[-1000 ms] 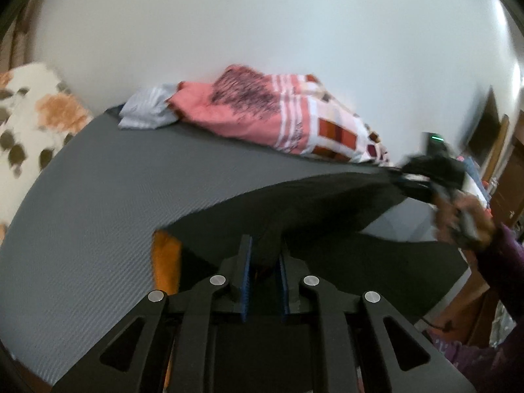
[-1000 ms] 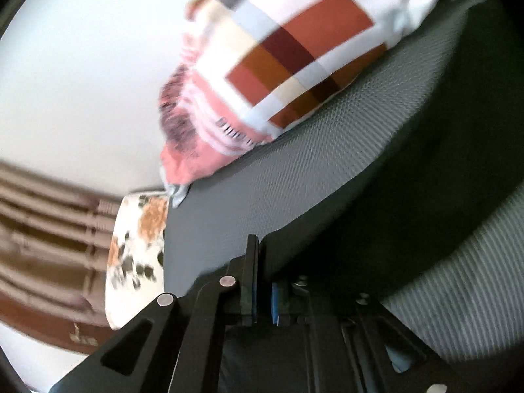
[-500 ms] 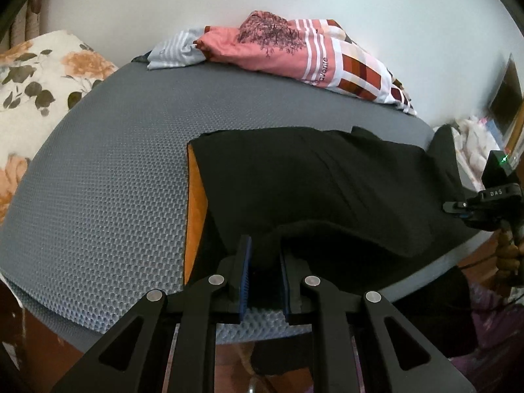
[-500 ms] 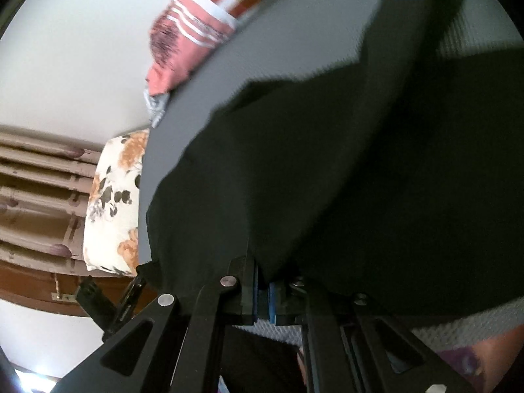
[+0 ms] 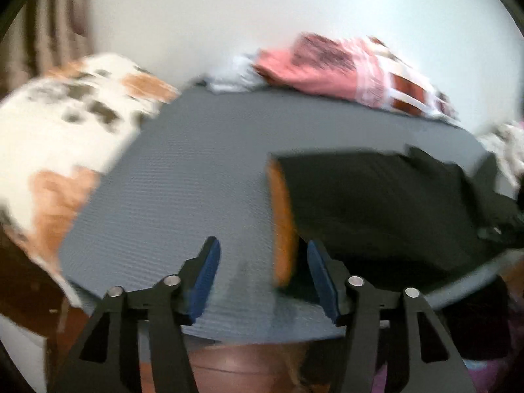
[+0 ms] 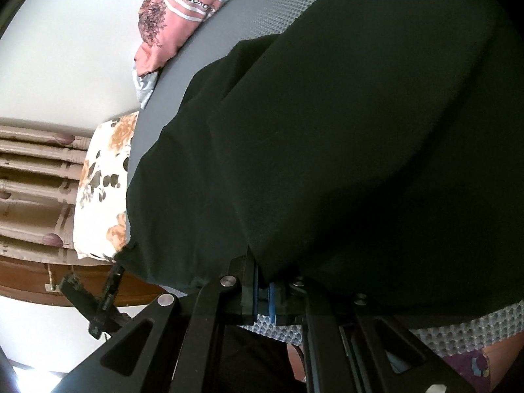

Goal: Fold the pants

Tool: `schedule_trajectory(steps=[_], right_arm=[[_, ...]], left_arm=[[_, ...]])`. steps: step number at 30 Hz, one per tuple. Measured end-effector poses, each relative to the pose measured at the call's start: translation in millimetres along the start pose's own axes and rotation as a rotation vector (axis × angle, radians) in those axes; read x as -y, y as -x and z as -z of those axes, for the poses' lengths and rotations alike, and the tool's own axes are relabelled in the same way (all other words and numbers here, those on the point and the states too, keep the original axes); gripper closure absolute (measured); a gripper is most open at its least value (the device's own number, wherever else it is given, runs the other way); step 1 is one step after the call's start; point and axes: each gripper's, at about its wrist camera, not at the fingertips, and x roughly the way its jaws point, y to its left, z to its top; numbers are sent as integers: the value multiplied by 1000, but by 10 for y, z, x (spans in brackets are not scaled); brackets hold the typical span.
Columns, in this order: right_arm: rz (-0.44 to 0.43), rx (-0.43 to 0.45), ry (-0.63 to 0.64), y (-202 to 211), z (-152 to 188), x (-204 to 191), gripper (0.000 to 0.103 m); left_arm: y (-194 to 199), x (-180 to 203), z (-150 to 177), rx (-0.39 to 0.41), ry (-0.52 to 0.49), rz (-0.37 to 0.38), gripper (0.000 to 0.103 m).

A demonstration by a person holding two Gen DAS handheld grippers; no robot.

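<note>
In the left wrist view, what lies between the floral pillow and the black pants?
Only bare grey mattress lies between the floral pillow and the black pants, as the left wrist view shows.

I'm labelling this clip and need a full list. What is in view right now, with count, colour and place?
pants: one, black with an orange edge, spread on the near right of the mattress
mattress: one, grey, fills the middle
floral pillow: one, white with orange and brown, left end of the mattress
pink blanket: one, pink with red and white checks, far edge by the wall
curtain: one, beige, behind the pillow
left gripper: one, black with blue pads, jaws opening, orange edge between them untouched
right gripper: one, black, shut on the pants
</note>
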Motion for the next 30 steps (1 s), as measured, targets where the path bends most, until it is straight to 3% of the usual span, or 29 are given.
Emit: schedule_trajectory(steps=[4, 7, 11, 14, 16, 19, 20, 22, 24, 30], right_arm=[[-15, 4, -9, 13, 25, 23, 98], [-24, 9, -14, 13, 40, 31, 97], [-39, 15, -18, 18, 52, 59, 97], [-53, 20, -11, 31, 64, 85, 96], [-74, 26, -5, 47, 74, 92, 94], [-119, 46, -1, 133, 61, 143, 93], [-134, 59, -2, 173, 44, 164, 90], [-178, 104, -16, 322, -30, 274, 77], [-218, 176, -49, 511, -137, 449, 57], [-259, 325, -125, 960, -754, 1057, 58]], left_arm=[[260, -176, -161, 84, 107, 11, 43], [419, -6, -309, 125, 127, 141, 43], [285, 723, -358, 51, -59, 311, 43], [-32, 1290, -252, -84, -227, 381, 43], [-252, 1478, -169, -161, -259, 411, 43], [-557, 1541, -41, -270, -237, 415, 43], [-554, 1553, -8, -266, -237, 411, 43], [-540, 1549, -3, -254, -248, 404, 43], [-548, 1515, -26, -251, -242, 401, 43], [-563, 1577, 6, -242, -272, 377, 43]])
